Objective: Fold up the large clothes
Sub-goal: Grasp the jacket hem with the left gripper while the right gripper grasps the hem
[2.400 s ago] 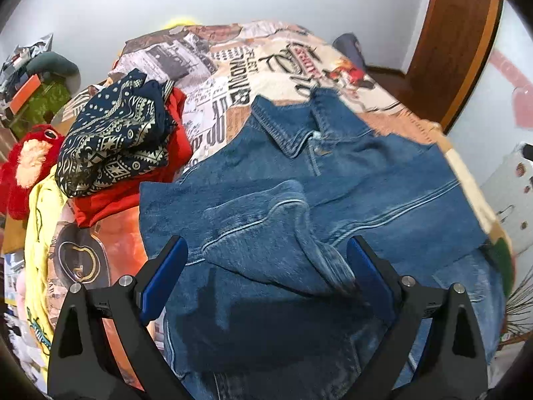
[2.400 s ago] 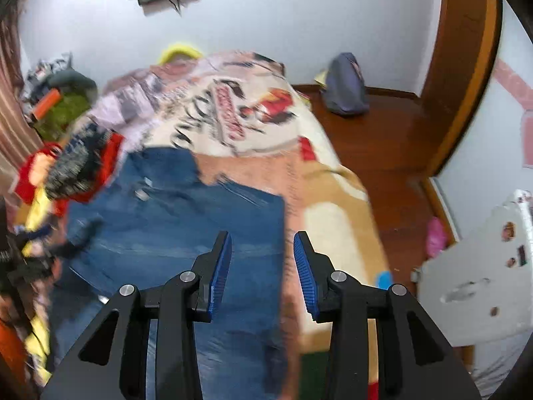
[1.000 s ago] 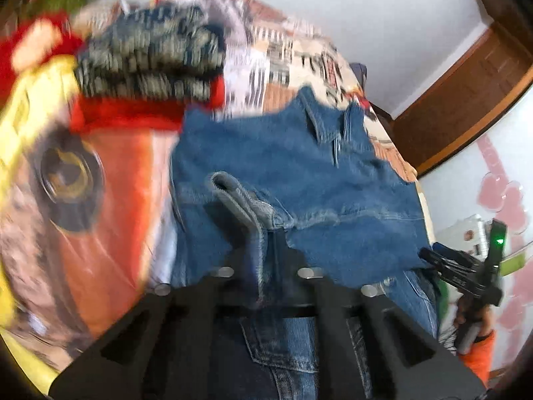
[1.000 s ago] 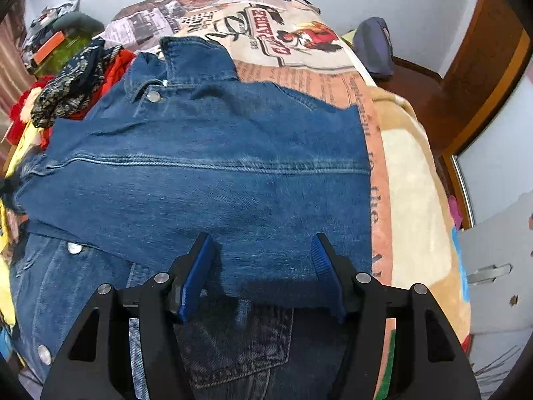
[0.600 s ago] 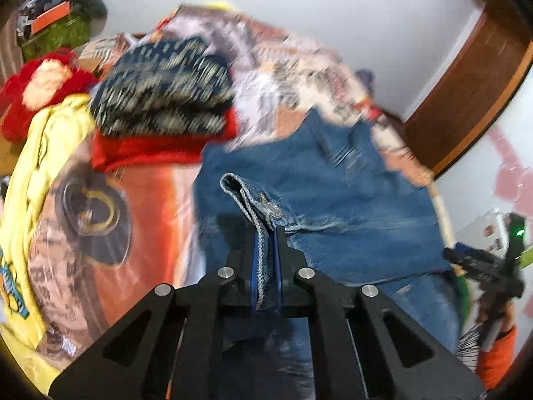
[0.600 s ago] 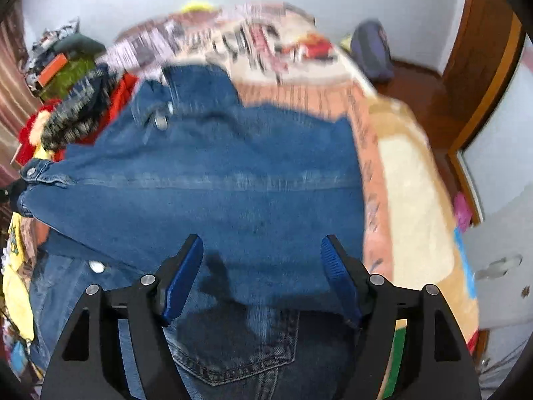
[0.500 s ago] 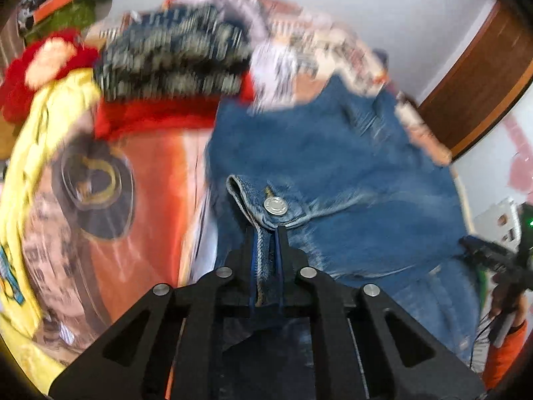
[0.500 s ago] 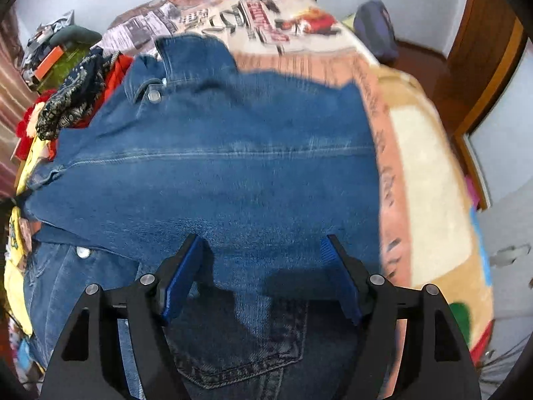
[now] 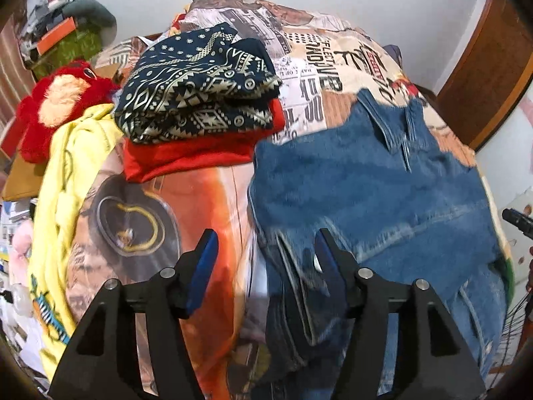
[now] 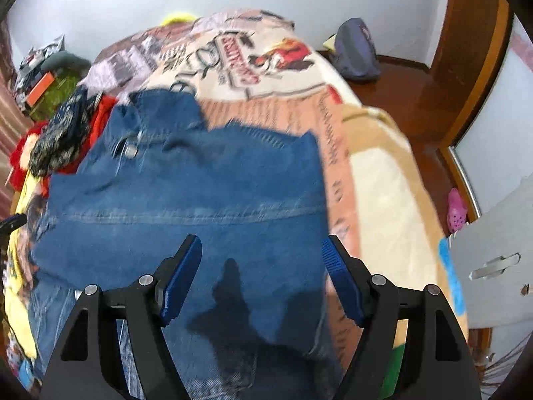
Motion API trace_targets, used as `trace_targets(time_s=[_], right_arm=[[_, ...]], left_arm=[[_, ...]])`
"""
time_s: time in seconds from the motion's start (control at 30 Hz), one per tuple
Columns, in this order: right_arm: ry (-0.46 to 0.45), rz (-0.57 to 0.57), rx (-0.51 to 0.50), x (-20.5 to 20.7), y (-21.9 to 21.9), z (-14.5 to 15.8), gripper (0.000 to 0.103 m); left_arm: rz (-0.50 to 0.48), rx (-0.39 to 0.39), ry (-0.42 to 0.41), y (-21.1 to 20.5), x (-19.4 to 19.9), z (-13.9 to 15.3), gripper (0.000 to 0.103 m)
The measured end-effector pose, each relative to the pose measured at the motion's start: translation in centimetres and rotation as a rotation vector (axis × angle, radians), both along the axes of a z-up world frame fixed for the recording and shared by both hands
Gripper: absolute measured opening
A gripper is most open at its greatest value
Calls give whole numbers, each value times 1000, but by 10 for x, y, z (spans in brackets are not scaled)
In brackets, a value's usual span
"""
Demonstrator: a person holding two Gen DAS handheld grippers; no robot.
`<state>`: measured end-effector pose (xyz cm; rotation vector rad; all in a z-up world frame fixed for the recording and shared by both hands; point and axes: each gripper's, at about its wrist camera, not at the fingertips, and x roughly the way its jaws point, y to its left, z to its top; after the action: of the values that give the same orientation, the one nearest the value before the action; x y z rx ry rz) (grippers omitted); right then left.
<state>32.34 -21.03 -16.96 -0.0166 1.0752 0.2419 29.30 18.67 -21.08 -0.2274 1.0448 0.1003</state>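
The only lettering stands on the printed bedspread [image 9: 309, 53], and it lies sideways and upside down to both cameras. In the left wrist view bold black block letters sit just above the collar of the denim jacket [image 9: 383, 193]; they look like "POWER" and "FLEET", but I cannot be sure. In the right wrist view the bedspread [image 10: 240, 63] carries large red outlined letters beside a red cartoon figure; blur keeps them from being read.

The denim jacket [image 9: 383, 193] is blue; the folded cloth [image 9: 200, 90] is navy with cream geometric pattern; the garment [image 9: 186, 156] beneath is red.
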Motion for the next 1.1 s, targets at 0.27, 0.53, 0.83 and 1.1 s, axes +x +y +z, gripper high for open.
trace_targets(time_s=[0.27,0.53,0.83,1.1], right_arm=[[77,-115,151,44,-20,-26,72],[129,-160,88,90,-28,-62,72],[38,-145,6,102,-18,-65,51],[-9,-102,71,89,-12,-38,11]], left_arm=[[57,-224,86,35,52,-44,65],[62,-248,123,32,86,-77,65],[44,-157,113,15,104,-83,61],[-30,16,14,-18,99,-37,12]])
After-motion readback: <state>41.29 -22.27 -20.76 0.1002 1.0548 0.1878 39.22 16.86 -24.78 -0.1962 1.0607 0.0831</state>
